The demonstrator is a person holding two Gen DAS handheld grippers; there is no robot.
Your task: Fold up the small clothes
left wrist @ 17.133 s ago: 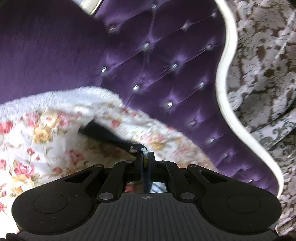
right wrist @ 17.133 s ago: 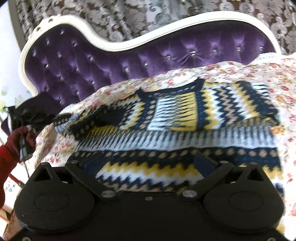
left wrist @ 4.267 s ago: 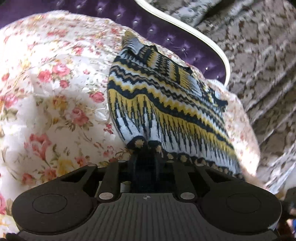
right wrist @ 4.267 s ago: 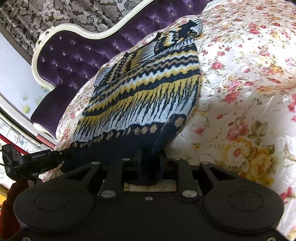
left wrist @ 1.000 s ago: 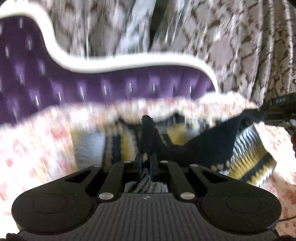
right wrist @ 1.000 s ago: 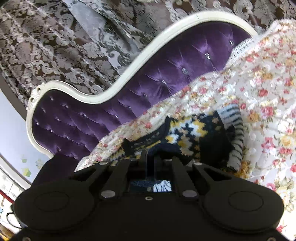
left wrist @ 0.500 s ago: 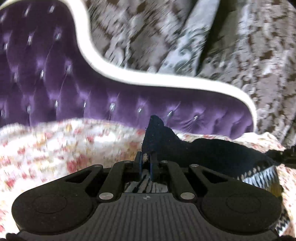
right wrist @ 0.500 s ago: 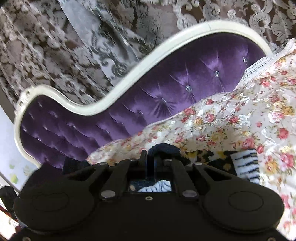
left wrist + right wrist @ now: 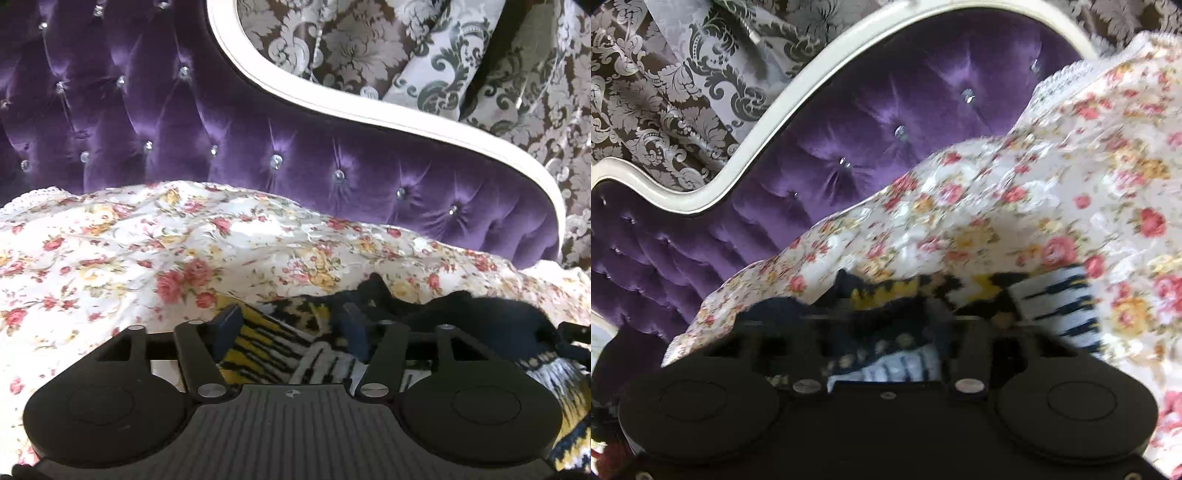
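Observation:
A small knitted sweater (image 9: 280,347) with navy, yellow and white zigzag bands lies folded on the floral cover (image 9: 110,258). In the left wrist view my left gripper (image 9: 291,325) is open, its blue-padded fingers (image 9: 229,321) spread just over the sweater's near fold, holding nothing. The sweater's dark navy hem (image 9: 480,314) bunches to the right. In the blurred right wrist view my right gripper (image 9: 882,325) is also open over the sweater (image 9: 1052,295), with the navy hem (image 9: 886,332) between its spread fingers.
A purple tufted sofa back (image 9: 221,122) with a white curved frame (image 9: 369,103) rises behind the cover. Brown and silver damask curtains (image 9: 443,55) hang behind it. The floral cover (image 9: 1071,184) spreads to the right in the right wrist view.
Both grippers were shut on the sweater's navy hem half a second ago; now both have opened and let it go. The folded-over edge has dropped onto the sweater.

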